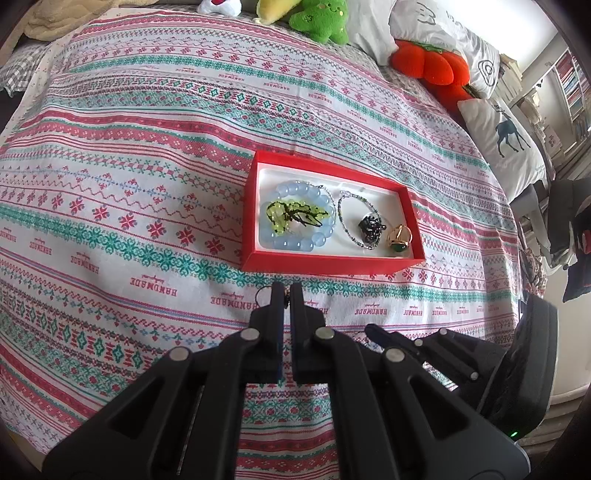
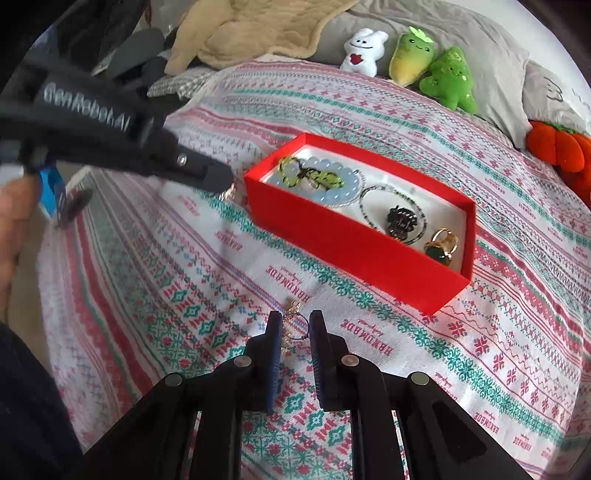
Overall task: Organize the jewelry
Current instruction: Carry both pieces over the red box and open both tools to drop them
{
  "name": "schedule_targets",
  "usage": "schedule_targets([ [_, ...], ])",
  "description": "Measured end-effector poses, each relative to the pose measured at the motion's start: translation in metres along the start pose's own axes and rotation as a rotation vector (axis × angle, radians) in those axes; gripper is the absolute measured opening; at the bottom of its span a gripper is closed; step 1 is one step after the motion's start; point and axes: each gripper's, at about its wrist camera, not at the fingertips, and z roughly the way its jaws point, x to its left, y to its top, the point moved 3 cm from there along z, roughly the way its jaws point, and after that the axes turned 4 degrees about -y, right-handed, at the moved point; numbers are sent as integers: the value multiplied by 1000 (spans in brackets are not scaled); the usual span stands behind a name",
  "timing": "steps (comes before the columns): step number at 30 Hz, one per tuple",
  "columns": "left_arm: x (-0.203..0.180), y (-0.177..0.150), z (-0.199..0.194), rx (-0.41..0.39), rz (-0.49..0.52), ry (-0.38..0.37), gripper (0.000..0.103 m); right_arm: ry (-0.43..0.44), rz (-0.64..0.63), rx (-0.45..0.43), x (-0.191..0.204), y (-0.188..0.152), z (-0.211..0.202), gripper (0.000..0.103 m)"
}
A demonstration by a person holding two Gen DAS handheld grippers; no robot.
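Observation:
A red jewelry box [image 1: 325, 264] [image 2: 351, 254] lies on the patterned bedspread. It holds a pale blue bead bracelet [image 1: 295, 243] [image 2: 332, 195], a green piece [image 1: 291, 214], a thin beaded bracelet with a dark charm [image 1: 369, 225] [image 2: 400, 219] and a gold ring with a green stone [image 1: 399, 236] [image 2: 441, 245]. My left gripper [image 1: 287, 291] [image 2: 225, 181] is shut on a small earring [image 1: 263, 293] just in front of the box. My right gripper [image 2: 296, 325] is open around a gold earring [image 2: 293, 325] lying on the bedspread.
Plush toys [image 2: 428, 62] and pillows [image 1: 509, 147] line the far edge of the bed. A beige blanket [image 2: 251, 29] lies at the back. The right gripper's body [image 1: 461, 354] shows in the left wrist view.

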Motion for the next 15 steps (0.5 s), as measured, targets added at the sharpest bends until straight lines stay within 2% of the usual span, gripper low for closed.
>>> schedule_targets([
  [4,0,0,0,0,0,1,3,72,108,-13,-22,3,-9,15],
  [7,0,0,0,1,0,1,3,110,147,-14,-28,5,-12,15],
  [15,-5,4,-1,-14,-9,-28,3,275,303,-32,-48,13,-19,15],
])
